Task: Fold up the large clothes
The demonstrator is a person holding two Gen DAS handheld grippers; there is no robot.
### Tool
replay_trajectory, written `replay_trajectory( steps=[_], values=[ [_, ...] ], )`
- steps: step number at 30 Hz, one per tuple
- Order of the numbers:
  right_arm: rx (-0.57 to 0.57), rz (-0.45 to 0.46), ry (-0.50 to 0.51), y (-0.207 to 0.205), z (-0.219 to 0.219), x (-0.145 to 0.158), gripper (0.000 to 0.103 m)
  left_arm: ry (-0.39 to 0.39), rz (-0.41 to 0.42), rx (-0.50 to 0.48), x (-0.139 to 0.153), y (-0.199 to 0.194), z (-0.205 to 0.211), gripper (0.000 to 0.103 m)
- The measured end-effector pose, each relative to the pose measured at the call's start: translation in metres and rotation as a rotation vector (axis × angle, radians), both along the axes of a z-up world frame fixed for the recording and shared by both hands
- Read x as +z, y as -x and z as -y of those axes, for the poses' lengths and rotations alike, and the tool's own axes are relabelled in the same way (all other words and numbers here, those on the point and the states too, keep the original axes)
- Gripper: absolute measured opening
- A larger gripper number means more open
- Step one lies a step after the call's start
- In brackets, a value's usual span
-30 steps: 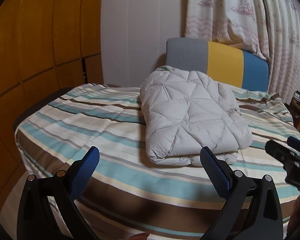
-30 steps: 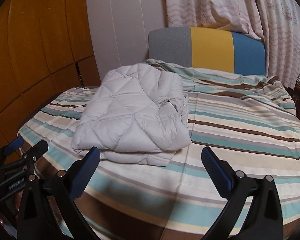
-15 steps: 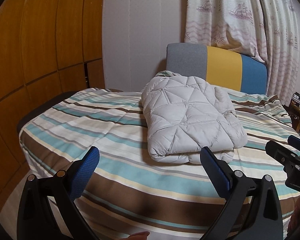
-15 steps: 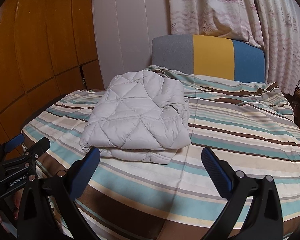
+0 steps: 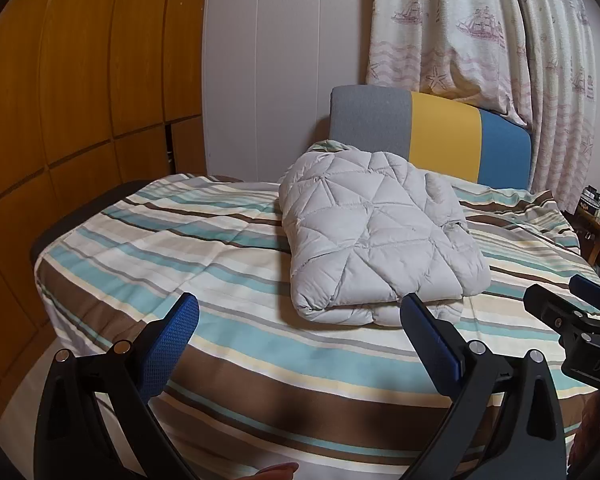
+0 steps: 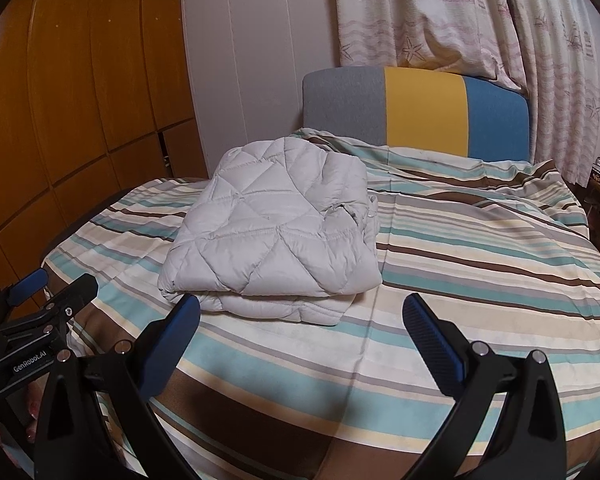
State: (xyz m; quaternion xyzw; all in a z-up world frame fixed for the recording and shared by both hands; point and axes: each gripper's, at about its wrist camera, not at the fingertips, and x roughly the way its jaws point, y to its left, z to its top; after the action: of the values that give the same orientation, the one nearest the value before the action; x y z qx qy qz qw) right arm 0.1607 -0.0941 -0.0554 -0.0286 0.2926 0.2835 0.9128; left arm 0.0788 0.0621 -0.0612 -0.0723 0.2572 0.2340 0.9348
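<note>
A pale grey quilted down jacket (image 5: 376,236) lies folded into a thick, squarish bundle on the striped bed cover (image 5: 204,264), in the middle of the left wrist frame and left of centre in the right wrist frame (image 6: 272,240). Behind it stands a headboard (image 6: 420,112) in grey, yellow and blue panels, with ship-print curtains (image 6: 440,12) above.

The left gripper (image 5: 300,332) hangs at the bottom of its frame with its blue-padded fingers (image 5: 172,340) spread wide and holding nothing, short of the bundle's near edge. The right gripper (image 6: 300,330) is likewise spread and empty, its left finger just in front of the near fold.

The jacket looks light, puffy and soft, with a smooth shell that is likely slippery; the filling will probably spring back, so the stacked layers may slide or puff open if lifted from one side. A looser, rumpled edge with what may be a zip shows on the bundle's right in the right wrist view. Any further hold would best take the near rounded fold, pinching all layers together at both corners, one gripper each. The folding itself looks largely finished.
</note>
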Motion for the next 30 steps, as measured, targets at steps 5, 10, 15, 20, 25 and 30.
replay_trajectory(
  steps=[5,10,15,20,25,30],
  values=[
    [-0.003,-0.001,0.000,0.001,0.000,-0.001,0.101,0.001,0.002,-0.002,0.000,0.000,0.001,0.100],
    [-0.005,-0.005,0.001,0.000,-0.001,-0.002,0.101,0.010,-0.003,-0.007,-0.002,0.000,0.002,0.100],
    [-0.009,-0.013,0.002,-0.001,-0.002,-0.004,0.101,0.019,-0.006,-0.007,-0.004,0.000,0.003,0.100],
    [-0.011,-0.016,0.002,-0.002,-0.002,-0.005,0.101,0.022,-0.013,0.017,-0.005,0.000,0.001,0.100],
    [-0.013,-0.022,0.003,-0.005,-0.003,-0.007,0.101,0.039,-0.023,0.022,-0.008,-0.002,-0.001,0.100],
    [-0.014,-0.041,0.004,-0.008,-0.005,-0.012,0.101,0.032,-0.030,0.020,-0.012,-0.003,-0.001,0.100]
  ],
)
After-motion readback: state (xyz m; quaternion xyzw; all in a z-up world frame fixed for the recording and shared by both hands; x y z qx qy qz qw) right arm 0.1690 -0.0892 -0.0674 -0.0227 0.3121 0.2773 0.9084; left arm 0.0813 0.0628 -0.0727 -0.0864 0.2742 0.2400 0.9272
